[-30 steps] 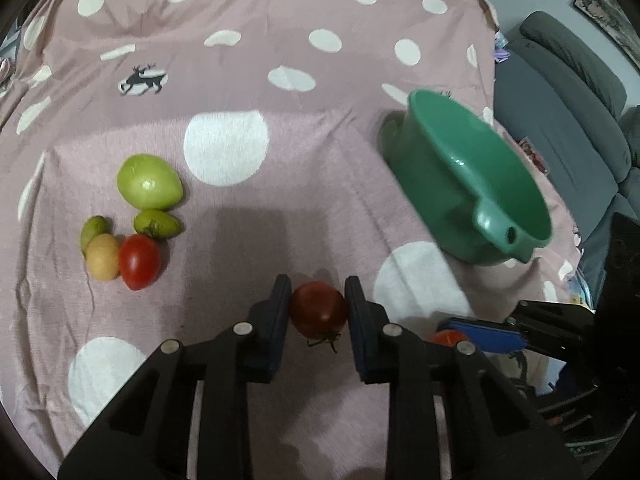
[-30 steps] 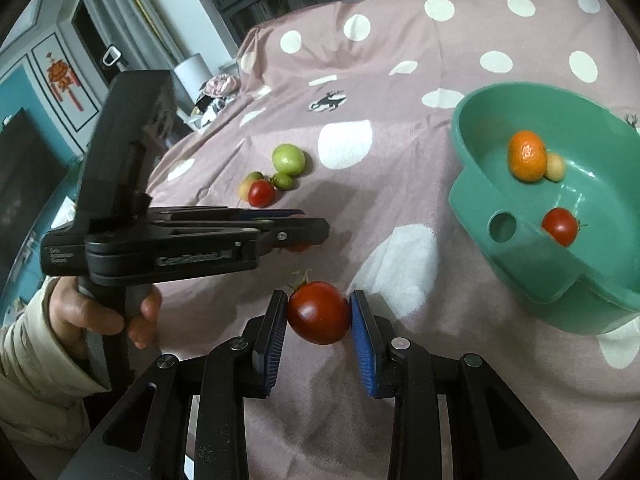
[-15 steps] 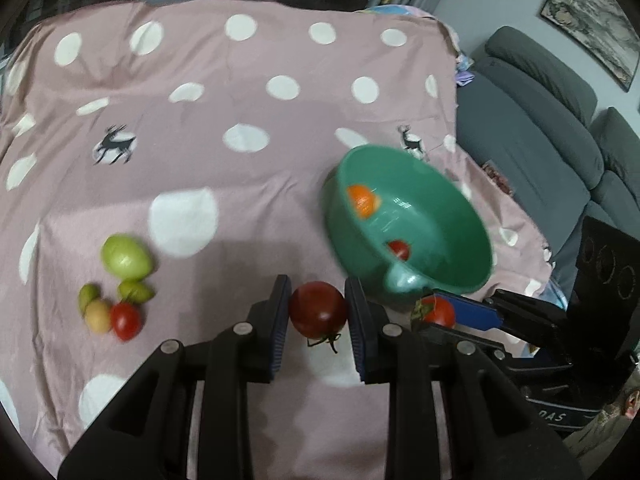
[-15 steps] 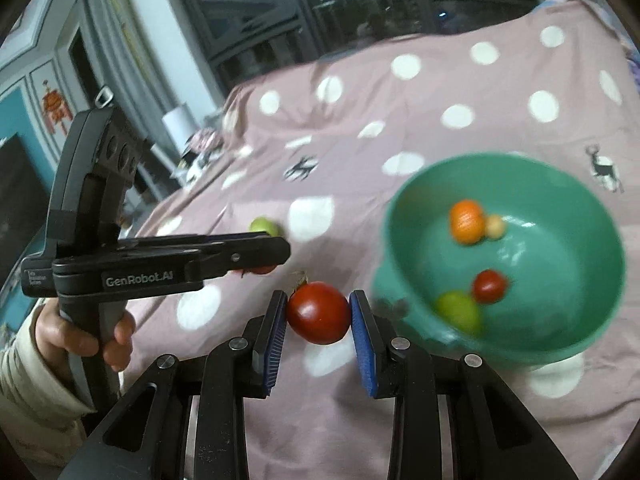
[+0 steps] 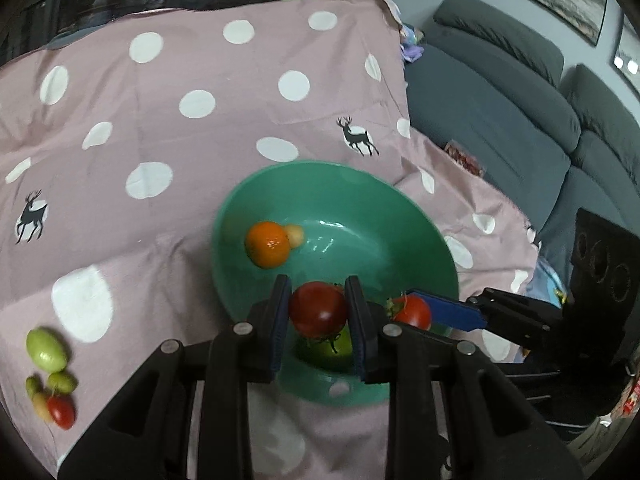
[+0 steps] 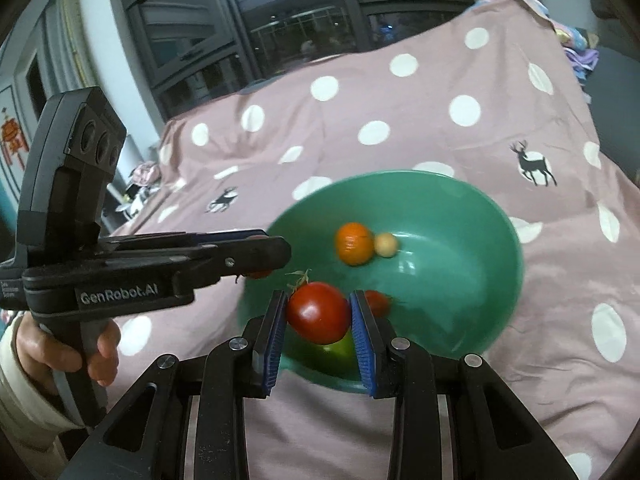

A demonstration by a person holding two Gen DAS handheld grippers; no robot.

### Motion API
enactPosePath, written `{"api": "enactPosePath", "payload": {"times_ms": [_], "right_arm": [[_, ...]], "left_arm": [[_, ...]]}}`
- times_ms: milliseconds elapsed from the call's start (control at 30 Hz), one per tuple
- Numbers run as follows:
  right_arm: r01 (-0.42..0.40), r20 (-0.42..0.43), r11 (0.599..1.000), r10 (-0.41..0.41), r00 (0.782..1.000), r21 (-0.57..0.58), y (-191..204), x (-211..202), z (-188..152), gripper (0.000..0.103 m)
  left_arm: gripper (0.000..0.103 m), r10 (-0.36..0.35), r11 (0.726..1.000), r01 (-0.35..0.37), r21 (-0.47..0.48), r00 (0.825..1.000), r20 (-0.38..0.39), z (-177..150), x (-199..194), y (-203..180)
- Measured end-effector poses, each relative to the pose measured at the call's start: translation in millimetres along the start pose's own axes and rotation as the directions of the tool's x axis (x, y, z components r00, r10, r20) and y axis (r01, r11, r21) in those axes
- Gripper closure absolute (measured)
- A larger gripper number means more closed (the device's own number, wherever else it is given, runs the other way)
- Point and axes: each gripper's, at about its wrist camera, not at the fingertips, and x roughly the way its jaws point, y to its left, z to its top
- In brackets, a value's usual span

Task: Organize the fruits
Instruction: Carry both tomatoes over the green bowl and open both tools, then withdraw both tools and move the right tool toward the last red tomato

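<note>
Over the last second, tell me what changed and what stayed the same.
Both grippers carried their fruit from over the spotted pink cloth to above the round green plastic bowl. The left gripper keeps its dark red tomato, the right gripper its red tomato. Jaws unchanged. The orange mandarin and the loose fruit cluster stayed put.

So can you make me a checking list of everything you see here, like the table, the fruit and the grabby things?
Surface: pink dotted cloth with deer prints.
Job's things: green bowl holds an orange, a small pale fruit and a green fruit; loose fruits lie on the cloth.
Clutter: nothing seen.
Grippers: left gripper and right gripper each clamp a red tomato over the bowl.
Cables: nothing seen.
Surroundings: grey sofa, dark windows.
</note>
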Motion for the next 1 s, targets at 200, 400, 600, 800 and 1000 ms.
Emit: {"api": "enactPosePath", "payload": {"times_ms": [200,400,600,800,1000], "right_arm": [[0.035,-0.022,0.999,-0.034,0.999,0.026,-14,3,-4,0.069],[0.043,-0.015,0.998,-0.042,0.999,0.044,-17,0,-5,0.061],[0.045,-0.002,0.998,-0.045,0.999,0.054,-19,-8,-5,0.061],[0.043,0.012,0.997,-0.044,0.999,0.070,-19,-20,-8,0.061],[0.029,0.022,0.997,-0.030,0.999,0.071,-13,-31,-10,0.060]], "left_arm": [[0.075,0.020,0.999,-0.019,0.030,0.999,-0.034,-1,16,-3],[0.043,0.038,0.999,-0.037,0.024,0.999,-0.023,-1,14,-1],[0.025,0.068,0.998,-0.068,0.004,0.997,0.026,-2,-8,7],[0.016,0.141,0.990,-0.139,-0.029,0.987,0.071,-14,-45,27],[0.016,0.264,0.959,-0.255,-0.126,0.962,0.061,-51,-90,66]]}}
